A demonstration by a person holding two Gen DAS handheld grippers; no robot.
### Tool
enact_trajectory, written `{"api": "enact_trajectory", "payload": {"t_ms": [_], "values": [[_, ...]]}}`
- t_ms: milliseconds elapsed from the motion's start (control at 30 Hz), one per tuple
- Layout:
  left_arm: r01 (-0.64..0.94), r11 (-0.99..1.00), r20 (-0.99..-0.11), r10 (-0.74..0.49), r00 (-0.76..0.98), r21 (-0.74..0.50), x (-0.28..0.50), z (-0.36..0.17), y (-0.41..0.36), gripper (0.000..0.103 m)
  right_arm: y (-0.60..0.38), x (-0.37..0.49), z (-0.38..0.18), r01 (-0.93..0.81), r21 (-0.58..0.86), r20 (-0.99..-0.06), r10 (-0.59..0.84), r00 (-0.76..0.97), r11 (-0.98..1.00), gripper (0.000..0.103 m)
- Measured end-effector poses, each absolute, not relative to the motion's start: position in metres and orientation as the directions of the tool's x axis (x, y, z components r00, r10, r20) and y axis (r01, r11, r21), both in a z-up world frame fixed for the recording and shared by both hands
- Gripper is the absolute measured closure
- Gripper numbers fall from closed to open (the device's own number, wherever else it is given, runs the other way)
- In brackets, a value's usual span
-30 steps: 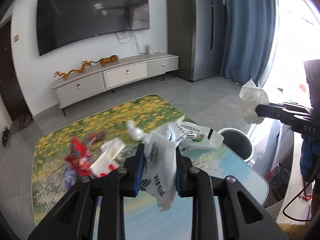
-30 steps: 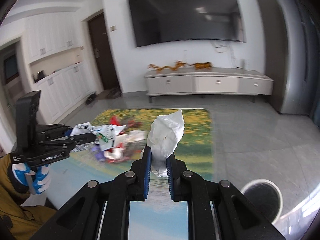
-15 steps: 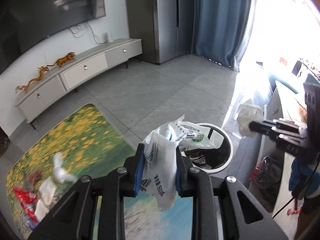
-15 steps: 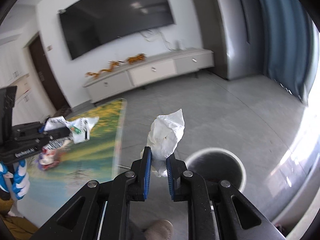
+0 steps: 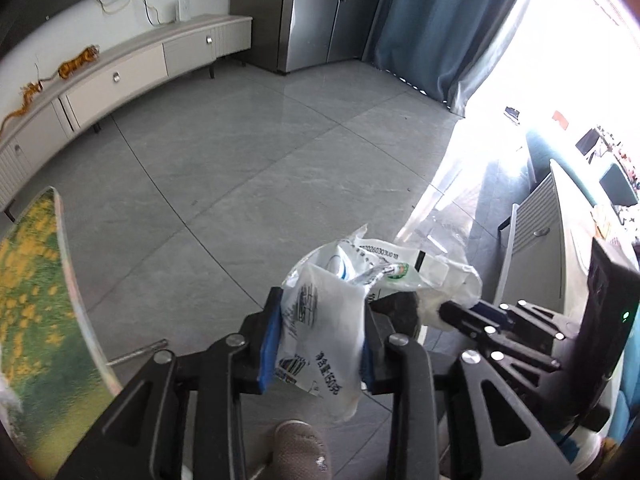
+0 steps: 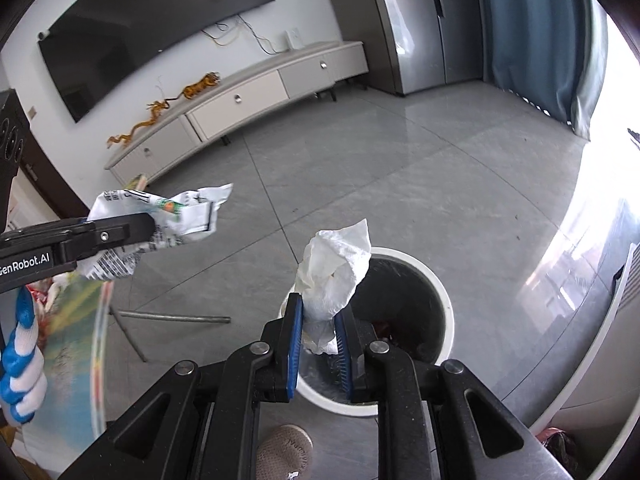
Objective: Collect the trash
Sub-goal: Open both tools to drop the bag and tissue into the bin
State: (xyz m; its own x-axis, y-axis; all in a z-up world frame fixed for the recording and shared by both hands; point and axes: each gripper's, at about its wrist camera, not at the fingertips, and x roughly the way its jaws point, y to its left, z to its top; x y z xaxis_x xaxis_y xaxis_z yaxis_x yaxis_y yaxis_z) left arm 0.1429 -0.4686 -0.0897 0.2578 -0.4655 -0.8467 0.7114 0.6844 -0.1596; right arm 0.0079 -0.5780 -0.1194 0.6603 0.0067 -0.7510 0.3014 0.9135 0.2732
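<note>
My left gripper [image 5: 320,344] is shut on a white printed plastic wrapper [image 5: 324,320], held in the air past the table edge. It also shows in the right wrist view [image 6: 152,232], left of the bin. My right gripper [image 6: 318,340] is shut on a crumpled white tissue [image 6: 334,276] and holds it over the near rim of a round white trash bin [image 6: 444,308] on the floor. The bin's dark inside holds some trash. In the left wrist view the right gripper [image 5: 444,310] sits just right of the wrapper, and the bin is mostly hidden.
The glass table with a flower print [image 5: 36,304] is at the left, with trash on it [image 6: 38,300]. A metal table leg [image 6: 176,318] lies low near the bin. My slipper [image 6: 284,456] is below. A TV console [image 6: 240,104], a grey cabinet and blue curtains stand behind.
Both grippers have swung right, away from the table and toward the bin. The right gripper with the tissue now hangs over the bin's rim; the left follows beside it.
</note>
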Motion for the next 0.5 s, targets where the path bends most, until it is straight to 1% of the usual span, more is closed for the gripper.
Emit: {"api": "enact_trajectory", "payload": {"t_ms": [33,100,133,200,267,333,500], "values": [[0.708,0.681,-0.848,-0.475,0.235,-0.186,0.146,-0.095,-0.473,0.065,-0.582,0.011,-0.123,0.310,0.270,-0.756,0.001,0.655,0.911,0.086],[0.700,0.683,-0.846,-0.486,0.219,-0.211,0.151,-0.100,-0.478,0.054,-0.585,0.017,-0.130,0.333,0.258,-0.767,-0.018,0.642,0.907,0.081],[0.698,0.682,-0.844,-0.491,0.213,-0.220,0.152,-0.101,-0.480,0.052,-0.587,0.019,-0.133,0.345,0.254,-0.771,-0.026,0.636,0.904,0.079],[0.695,0.676,-0.838,-0.508,0.198,-0.245,0.154,-0.103,-0.483,0.052,-0.590,0.021,-0.137,0.363,0.232,-0.783,-0.048,0.620,0.902,0.072],[0.692,0.668,-0.830,-0.528,0.182,-0.273,0.155,-0.102,-0.483,0.052,-0.590,0.021,-0.139,0.369,0.214,-0.789,-0.062,0.611,0.904,0.069],[0.695,0.659,-0.822,-0.543,0.174,-0.288,0.155,-0.099,-0.479,0.052,-0.588,0.019,-0.138,0.373,0.202,-0.792,-0.073,0.606,0.905,0.068],[0.705,0.658,-0.789,-0.567,0.234,-0.264,0.146,-0.077,-0.455,0.052,-0.587,0.016,-0.132,0.385,0.200,-0.788,-0.086,0.610,0.901,0.066]]}}
